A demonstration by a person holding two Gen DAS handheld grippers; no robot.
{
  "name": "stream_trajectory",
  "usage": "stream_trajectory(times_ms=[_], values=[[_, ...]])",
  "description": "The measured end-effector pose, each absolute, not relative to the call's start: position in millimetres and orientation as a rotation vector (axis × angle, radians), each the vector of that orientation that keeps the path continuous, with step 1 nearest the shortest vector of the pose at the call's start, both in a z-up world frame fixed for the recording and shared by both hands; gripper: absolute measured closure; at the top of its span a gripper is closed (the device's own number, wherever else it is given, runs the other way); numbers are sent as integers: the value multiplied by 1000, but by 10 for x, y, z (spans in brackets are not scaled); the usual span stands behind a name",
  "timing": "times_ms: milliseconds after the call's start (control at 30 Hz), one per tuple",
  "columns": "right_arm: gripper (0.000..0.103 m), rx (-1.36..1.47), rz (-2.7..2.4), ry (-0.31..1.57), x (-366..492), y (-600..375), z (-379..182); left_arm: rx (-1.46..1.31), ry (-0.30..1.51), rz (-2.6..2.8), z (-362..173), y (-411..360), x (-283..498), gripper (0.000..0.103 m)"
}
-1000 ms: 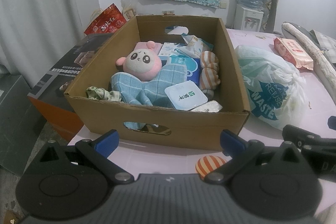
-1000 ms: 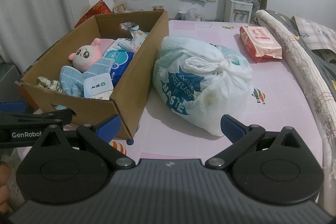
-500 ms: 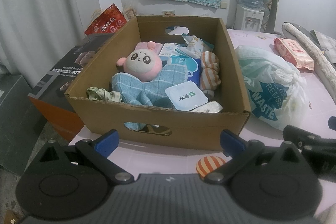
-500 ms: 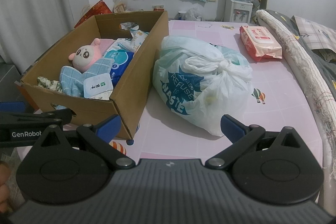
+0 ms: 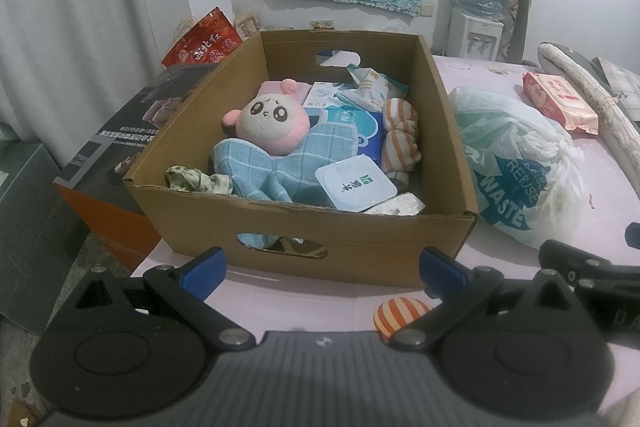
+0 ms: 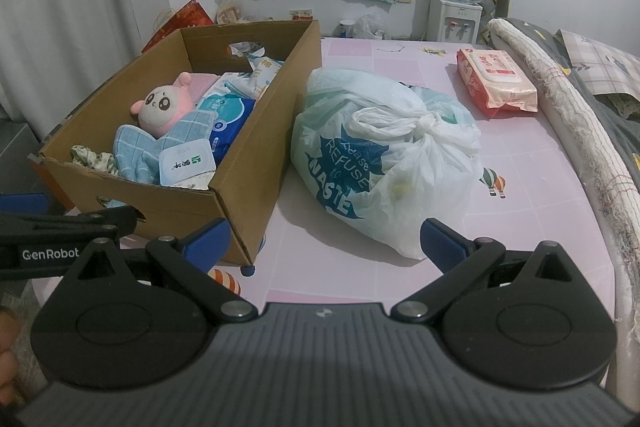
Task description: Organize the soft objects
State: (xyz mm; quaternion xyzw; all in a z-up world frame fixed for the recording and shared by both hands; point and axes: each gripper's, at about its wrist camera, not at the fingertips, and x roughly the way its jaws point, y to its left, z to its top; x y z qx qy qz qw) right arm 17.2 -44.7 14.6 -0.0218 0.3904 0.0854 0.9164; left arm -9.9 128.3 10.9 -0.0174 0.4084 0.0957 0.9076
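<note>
Most soft things already sit in my brown cardboard box (image 5: 304,227) at twelve o'clock; the orange-striped ball (image 5: 400,313) waits at five o'clock. Left gripper (image 5: 322,265) and right gripper (image 6: 324,239) gape wide, both empty.

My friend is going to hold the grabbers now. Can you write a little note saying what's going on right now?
Left gripper: open, empty, facing the cardboard box.
Right gripper: open, empty, facing the knotted plastic bag.
Done: plush toy, blue cloth, striped socks and packets lie in the box.
Left: a striped ball sits on the pink table in front of the box; bag and wet wipes pack are outside too.
</note>
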Motion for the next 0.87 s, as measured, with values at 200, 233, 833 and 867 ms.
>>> stream_trajectory(times_ms=[200,233,833,867], values=[[1,-41,175,807,180,-458,137,-36,843,198,108,1280,-101,0],[1,-42,175,807,179,-458,137,-35,842,198,109,1281,-102,0],[1,-42,175,808,184,-462,129,-35,843,198,109,1279,-98,0],[1,-41,175,809,183,-462,129,-35,844,198,109,1279,-97,0]])
